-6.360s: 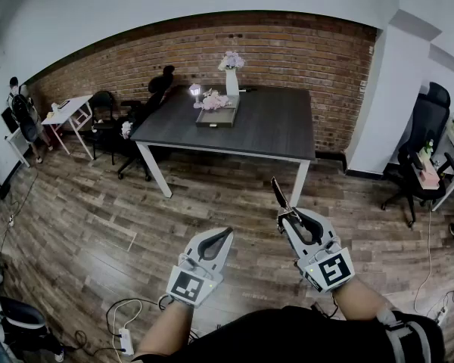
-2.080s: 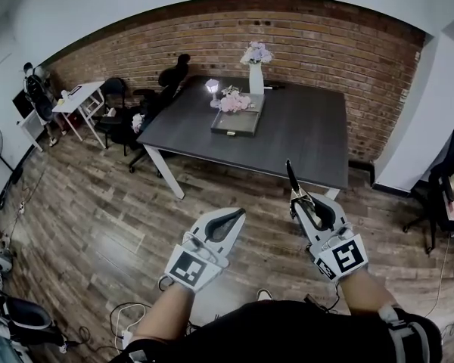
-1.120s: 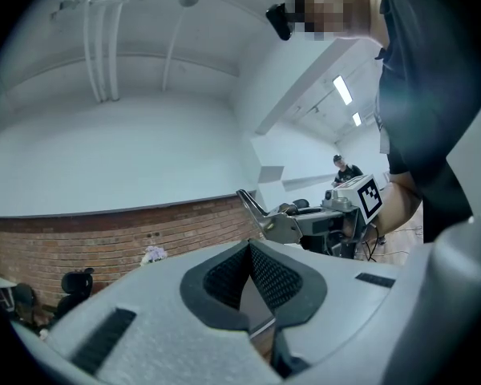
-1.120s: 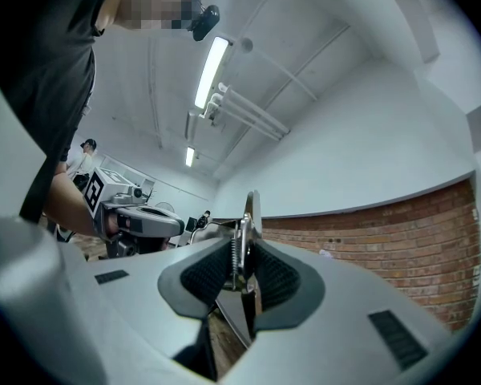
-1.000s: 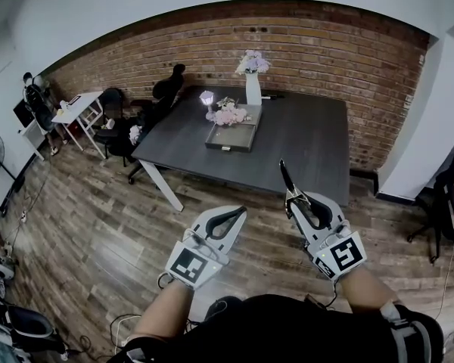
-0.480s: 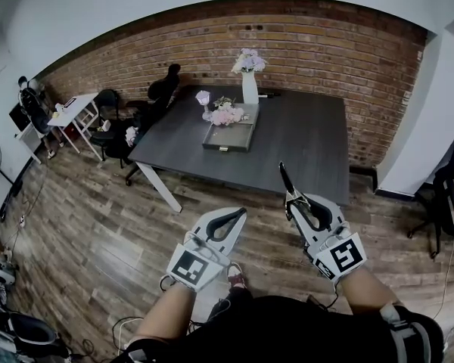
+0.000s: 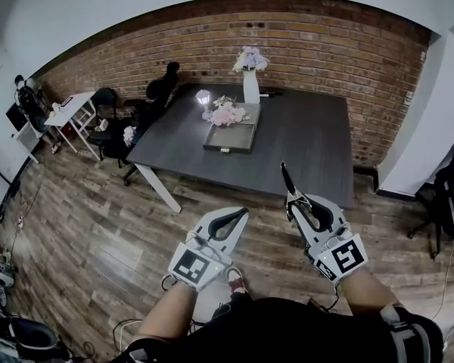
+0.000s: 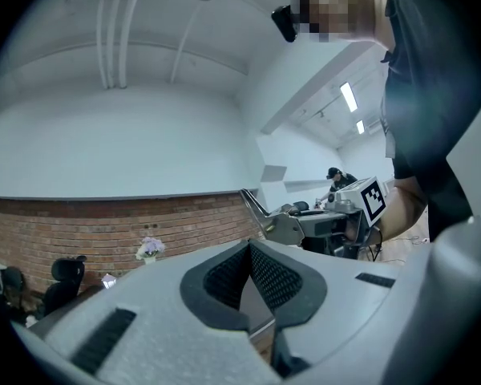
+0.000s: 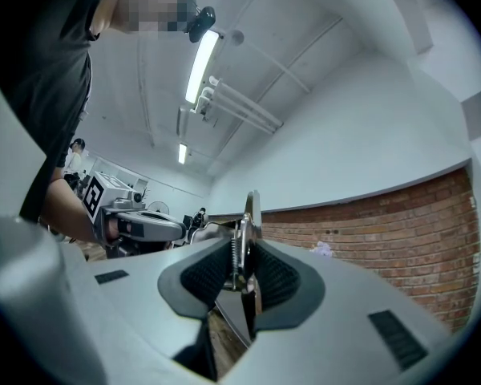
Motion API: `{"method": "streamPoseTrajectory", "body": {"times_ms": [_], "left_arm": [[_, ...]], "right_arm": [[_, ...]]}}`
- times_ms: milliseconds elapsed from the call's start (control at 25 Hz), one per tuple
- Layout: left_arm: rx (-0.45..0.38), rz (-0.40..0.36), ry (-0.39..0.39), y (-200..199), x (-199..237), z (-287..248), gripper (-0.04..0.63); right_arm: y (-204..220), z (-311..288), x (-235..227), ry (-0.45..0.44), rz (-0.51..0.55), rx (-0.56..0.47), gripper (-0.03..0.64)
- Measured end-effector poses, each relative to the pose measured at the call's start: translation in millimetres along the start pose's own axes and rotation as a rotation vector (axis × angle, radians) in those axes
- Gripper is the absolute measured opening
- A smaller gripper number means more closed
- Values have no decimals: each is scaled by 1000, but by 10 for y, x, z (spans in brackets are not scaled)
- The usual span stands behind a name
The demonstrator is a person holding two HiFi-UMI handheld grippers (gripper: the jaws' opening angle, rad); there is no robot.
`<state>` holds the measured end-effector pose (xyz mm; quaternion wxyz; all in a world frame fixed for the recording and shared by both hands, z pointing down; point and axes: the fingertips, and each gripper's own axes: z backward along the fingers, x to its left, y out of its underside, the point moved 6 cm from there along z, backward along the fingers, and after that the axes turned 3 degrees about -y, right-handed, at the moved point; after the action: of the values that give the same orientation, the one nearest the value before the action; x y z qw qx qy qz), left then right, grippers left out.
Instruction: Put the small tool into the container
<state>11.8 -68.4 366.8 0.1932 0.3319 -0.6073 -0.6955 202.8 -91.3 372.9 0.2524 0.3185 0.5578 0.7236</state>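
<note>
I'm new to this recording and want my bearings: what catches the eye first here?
The right gripper stands out, shut on a small metal tool that sticks up past its jaws. The left gripper beside it is shut and empty. Ahead, apart from both, a dark table stands before a brick wall, carrying a grey tray, pink flowers by its far end and a white vase.

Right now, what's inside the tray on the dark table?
Pink flowers fill the far end of the tray; its near part looks bare. What lies under the flowers is covered, and anything small is too distant to tell.
</note>
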Motion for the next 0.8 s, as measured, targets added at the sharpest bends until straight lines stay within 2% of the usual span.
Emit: {"method": "streamPoseTrajectory", "body": {"times_ms": [520, 800], "left_arm": [[-17, -6, -6, 244, 821, -167, 8], [-30, 3, 29, 280, 1325, -323, 8]], "right_arm": [[180, -767, -207, 3, 27, 23, 86], [199, -1247, -346, 36, 41, 37, 87]]}}
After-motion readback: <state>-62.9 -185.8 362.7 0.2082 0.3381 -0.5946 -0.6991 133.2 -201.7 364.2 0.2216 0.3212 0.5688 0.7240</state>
